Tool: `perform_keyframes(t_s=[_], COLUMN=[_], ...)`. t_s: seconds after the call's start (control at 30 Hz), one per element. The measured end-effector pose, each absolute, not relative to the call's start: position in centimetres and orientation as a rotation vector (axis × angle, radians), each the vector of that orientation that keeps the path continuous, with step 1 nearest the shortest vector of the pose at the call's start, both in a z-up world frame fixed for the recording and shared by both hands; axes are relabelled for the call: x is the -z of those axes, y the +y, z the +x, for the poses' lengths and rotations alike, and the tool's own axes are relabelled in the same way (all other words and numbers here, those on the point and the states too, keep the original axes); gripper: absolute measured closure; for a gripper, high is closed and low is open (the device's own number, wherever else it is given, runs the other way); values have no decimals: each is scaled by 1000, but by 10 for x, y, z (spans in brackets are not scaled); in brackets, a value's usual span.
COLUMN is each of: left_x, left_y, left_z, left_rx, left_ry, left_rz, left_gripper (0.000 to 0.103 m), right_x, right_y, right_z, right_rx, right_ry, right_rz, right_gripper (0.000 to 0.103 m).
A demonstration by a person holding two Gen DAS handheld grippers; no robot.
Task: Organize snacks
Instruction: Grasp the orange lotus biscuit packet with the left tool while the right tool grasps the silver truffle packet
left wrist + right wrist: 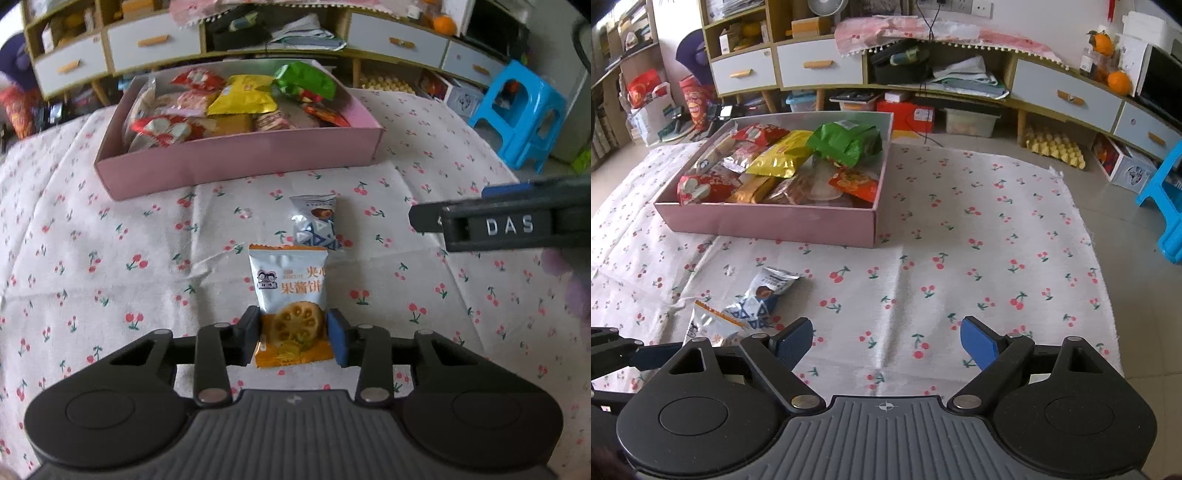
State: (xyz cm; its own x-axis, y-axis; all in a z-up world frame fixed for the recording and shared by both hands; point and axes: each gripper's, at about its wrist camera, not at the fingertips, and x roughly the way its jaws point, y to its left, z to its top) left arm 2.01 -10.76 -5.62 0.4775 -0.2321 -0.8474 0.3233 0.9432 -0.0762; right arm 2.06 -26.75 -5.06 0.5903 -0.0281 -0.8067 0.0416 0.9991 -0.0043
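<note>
A white and orange biscuit packet [288, 280] lies on the cherry-print cloth [110, 258], and my left gripper [293, 325] is shut on its near, orange end, a pad pressing each side. Just beyond it lies a blue and white packet [316, 225]. Farther back stands a pink box [236, 162] piled with several snack bags. In the right wrist view the same two packets [709, 325] [761, 299] lie at the lower left, in front of the pink box [768, 221]. My right gripper [886, 339] hangs open over bare cloth, to the right of both packets, with nothing between its fingers.
A long low cabinet [820, 66] with white drawers runs along the back. A blue plastic stool [517, 114] stands to the right of the cloth, and a yellow egg tray [1056, 147] sits under the cabinet. The cloth's right edge [1086, 229] meets tiled floor.
</note>
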Motion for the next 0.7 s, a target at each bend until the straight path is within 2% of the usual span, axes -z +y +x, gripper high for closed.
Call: perform_keyframes(t_s=[0.37, 0.7], left_x=[48, 35], left_y=[-67, -45], left_z=[29, 29], left_rx=[342, 349], left_ry=[1043, 995], left_rz=[-12, -6], left_gripper=[68, 68], right_x=[57, 65], right_y=[-249, -223], right_z=[32, 52], right_rx=[-10, -25], right_ry=[980, 1016], right_rz=[76, 178], right_gripper=[14, 15])
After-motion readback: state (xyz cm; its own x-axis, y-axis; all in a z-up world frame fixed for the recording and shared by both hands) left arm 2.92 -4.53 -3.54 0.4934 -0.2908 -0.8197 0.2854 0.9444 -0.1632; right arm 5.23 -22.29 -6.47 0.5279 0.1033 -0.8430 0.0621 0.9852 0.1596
